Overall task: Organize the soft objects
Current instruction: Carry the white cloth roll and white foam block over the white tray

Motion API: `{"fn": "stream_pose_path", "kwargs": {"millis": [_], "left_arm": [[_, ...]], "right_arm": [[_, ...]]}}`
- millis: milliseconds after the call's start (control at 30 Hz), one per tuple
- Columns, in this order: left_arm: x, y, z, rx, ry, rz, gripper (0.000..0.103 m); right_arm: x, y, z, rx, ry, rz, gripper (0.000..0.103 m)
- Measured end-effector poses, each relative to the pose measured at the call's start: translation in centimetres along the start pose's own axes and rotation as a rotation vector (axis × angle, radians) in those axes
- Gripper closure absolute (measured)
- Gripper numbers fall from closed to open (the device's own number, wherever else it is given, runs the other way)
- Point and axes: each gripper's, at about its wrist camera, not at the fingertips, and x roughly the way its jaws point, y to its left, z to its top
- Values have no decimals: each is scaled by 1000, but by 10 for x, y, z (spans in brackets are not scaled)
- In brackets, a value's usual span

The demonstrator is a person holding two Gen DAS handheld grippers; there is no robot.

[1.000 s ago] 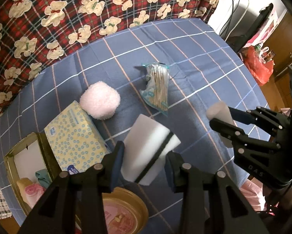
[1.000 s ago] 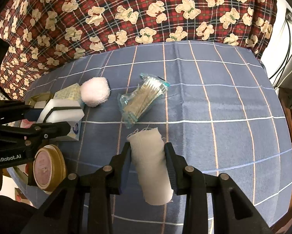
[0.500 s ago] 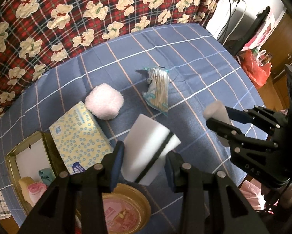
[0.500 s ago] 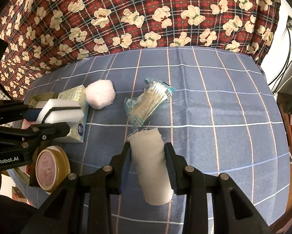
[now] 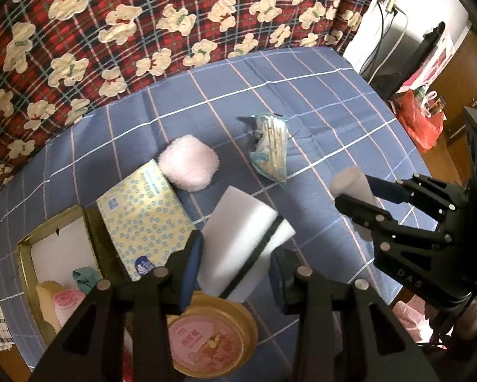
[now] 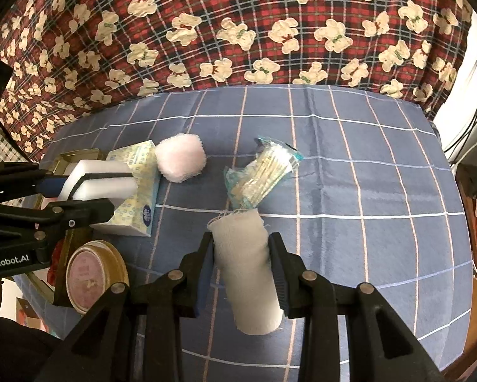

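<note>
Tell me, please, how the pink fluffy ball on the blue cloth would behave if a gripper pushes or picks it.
The pink fluffy ball looks fuzzy and rounded, so it would probably squash under the pads. It seems light, and likely to roll or slide when pushed. It leans against the tissue pack, which may stop it that way.

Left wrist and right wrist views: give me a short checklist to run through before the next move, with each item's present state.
1. Left tool clamped on white sponge: ok.
2. Right tool clamped on gauze roll: ok.
3. Both items lifted off blue checked cloth: ok.
4. Gold tin open, room inside: ok.
5. Tissue pack leans over the tin's edge: not ok.
6. Pink puff and cotton swab bag not yet stowed: not ok.
</note>
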Motion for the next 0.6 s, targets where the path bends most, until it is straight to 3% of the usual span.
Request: {"fn": "stream_pose_path", "kwargs": {"millis": [600], "left_arm": [[-15,24,-14,-53,-22,15,65]], "right_arm": [[1,28,5,-50,-10,20,66]]}}
